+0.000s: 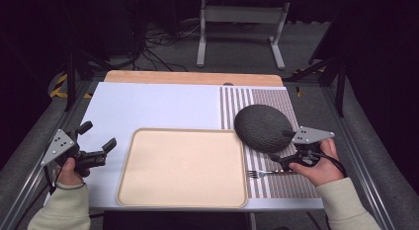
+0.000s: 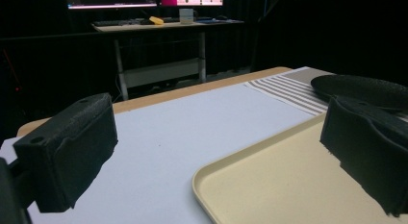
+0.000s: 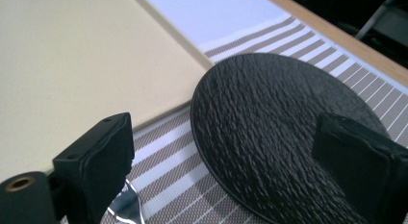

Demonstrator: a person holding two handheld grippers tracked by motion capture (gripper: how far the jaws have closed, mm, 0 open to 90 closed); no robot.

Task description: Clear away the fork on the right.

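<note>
Plate [image 1: 263, 127]: dark, textured, on the striped mat beside the tray [image 1: 182, 167]
Right tongs [image 1: 282, 160]: spread, hovering at the plate's near rim
Tip: pinch the rim square, mind the fork [image 1: 263, 173]
Left tongs [image 1: 98, 150]: spread, idle

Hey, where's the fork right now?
In the high view the fork lies on the striped placemat at the table's right, between the beige tray and the right hand-held gripper, just below the black plate.

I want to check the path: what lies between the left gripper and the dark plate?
In the high view, the beige tray lies between the left gripper and the plate.
</note>
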